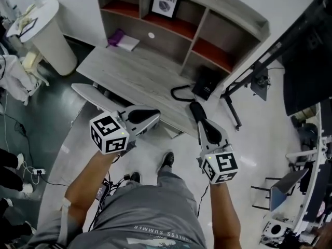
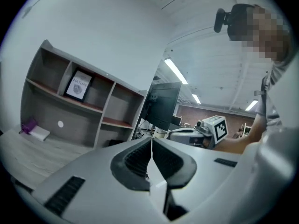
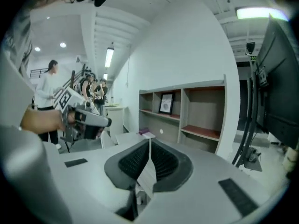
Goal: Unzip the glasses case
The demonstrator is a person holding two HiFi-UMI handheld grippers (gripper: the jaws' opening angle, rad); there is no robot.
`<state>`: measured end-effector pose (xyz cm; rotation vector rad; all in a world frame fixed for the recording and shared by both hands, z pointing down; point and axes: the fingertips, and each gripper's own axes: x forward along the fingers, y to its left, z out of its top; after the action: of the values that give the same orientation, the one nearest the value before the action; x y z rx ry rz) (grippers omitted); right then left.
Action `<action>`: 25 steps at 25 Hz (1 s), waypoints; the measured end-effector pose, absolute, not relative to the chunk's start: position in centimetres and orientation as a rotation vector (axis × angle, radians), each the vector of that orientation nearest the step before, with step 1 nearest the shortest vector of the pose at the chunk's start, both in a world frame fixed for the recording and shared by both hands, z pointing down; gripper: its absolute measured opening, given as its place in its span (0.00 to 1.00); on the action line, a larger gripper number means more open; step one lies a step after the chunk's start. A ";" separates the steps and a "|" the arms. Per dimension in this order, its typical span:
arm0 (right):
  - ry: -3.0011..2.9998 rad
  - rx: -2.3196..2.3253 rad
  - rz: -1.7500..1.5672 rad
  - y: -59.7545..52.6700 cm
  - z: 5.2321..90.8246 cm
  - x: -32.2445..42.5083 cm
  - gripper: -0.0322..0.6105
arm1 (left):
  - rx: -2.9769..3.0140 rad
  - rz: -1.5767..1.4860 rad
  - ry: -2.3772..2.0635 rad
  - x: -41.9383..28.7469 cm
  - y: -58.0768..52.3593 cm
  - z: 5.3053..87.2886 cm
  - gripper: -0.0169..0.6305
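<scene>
2 hand-held grippers (image 1: pixel 153 117) (image 1: pixel 195 108) — 1 black case (image 1: pixel 206 83), 1 framed pic (image 1: pixel 165 4), 1 desk (image 1: pixel 129 71).

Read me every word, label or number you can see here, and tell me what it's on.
"NATURE": heading on the framed picture in the shelf unit.
"SUMMER": print on the person's grey shirt; the word before it is unclear.
In both gripper views the picture's lettering is too blurred to read.
No other text is legible.
</scene>
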<state>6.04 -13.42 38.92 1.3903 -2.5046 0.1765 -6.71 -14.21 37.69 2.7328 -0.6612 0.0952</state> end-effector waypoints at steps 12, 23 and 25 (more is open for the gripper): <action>-2.655 1.408 0.205 -8.1 29.0 2.6 0.06 | 3.042 0.111 -0.757 -7.0 -11.1 29.5 0.03; -2.668 1.386 0.190 -6.7 27.4 0.6 0.06 | 3.105 0.092 -0.773 -8.5 -10.0 27.1 0.03; -2.667 1.383 0.192 -6.9 27.4 0.5 0.06 | 3.102 0.093 -0.777 -8.6 -10.2 27.2 0.03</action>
<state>0.49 -6.88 27.44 1.3832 -2.6665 0.1920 -8.64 -10.15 27.25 3.1016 -0.7768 0.0926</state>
